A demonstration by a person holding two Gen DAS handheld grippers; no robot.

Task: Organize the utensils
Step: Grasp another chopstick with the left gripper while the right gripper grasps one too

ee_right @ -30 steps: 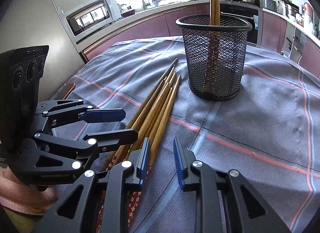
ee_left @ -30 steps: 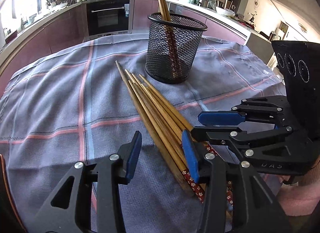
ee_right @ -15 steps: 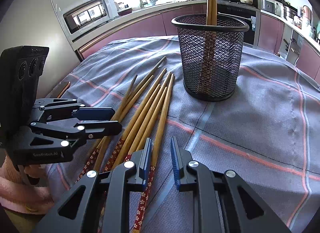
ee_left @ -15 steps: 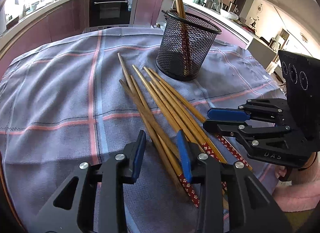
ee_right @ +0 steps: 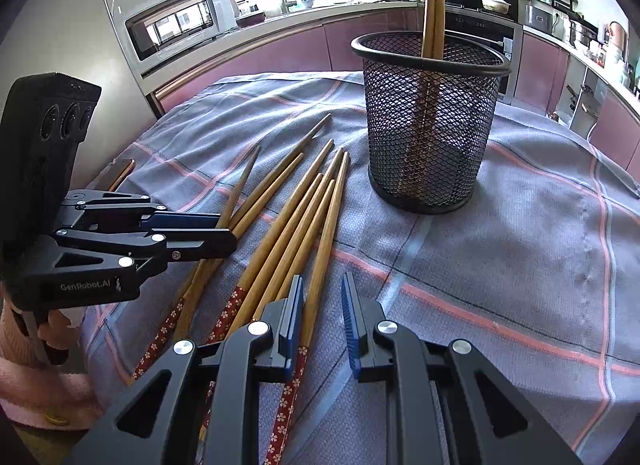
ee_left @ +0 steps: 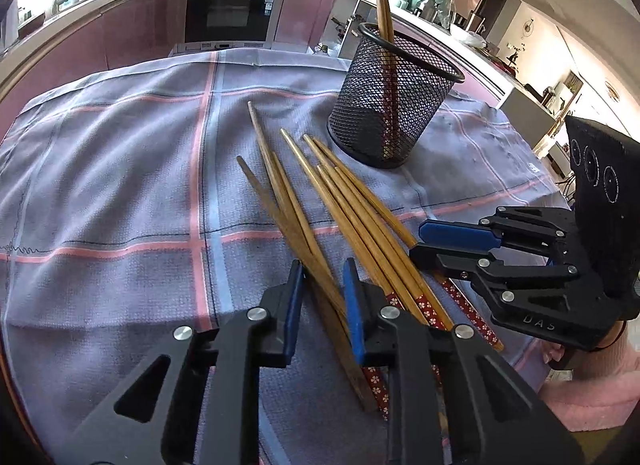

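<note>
Chopsticks flat, tips toward mesh holder; left hand-held gripper closing around 2, right hand-held gripper narrowly parted, empty.

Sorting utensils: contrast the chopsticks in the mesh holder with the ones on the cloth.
Inside the mesh holder, two chopsticks stand upright, tips up; the loose chopsticks lie flat, fanned on the checked cloth. Two versus about eight. Both sets are tapered wood.

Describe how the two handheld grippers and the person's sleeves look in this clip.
Both are matte black skeletal linkage grippers with silver pivot bolts and blue ribbed finger pads. The left gripper carries white "GenRobot.AI" lettering and a black block with three round ports; the right gripper shows "DAS" and a similar block. Fuzzy pink sleeves cover both wrists.
</note>
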